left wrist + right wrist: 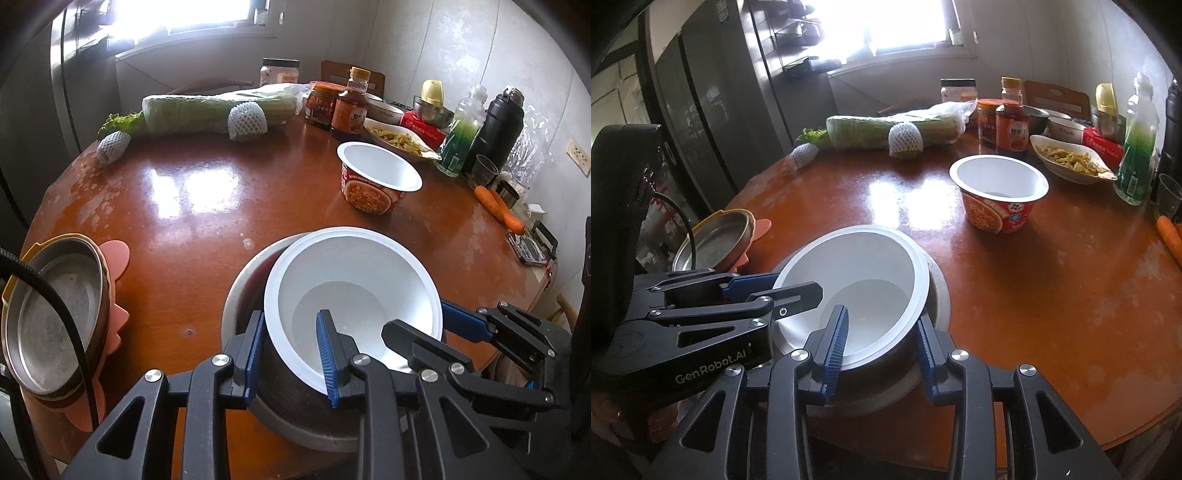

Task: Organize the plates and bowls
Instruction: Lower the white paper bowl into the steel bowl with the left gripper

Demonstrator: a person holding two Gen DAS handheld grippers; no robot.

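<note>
A white bowl [351, 280] [857, 266] sits tilted inside a steel bowl [291, 398] [890, 365], which rests in a grey wide-rimmed bowl [236, 288] [940, 291] near the table's front edge. My left gripper [291, 314] [798, 283] is shut on the white bowl's left rim, one pad inside and one outside. On the opposite rim my right gripper [882, 314] [415, 317] grips the same way, its outer pad against the steel wall. An empty noodle cup [380, 177] [997, 184] stands farther back. A steel plate [55, 314] [716, 240] tops yellow and pink plates at the left.
Along the round brown table's [184, 192] far side lie a wrapped cabbage [207, 110], jars, a sauce bottle [351, 107], a dish of food [1071, 158], a green bottle [461, 136], a black flask [498, 129] and carrots [498, 206]. A black cable [70, 325] crosses the plate stack.
</note>
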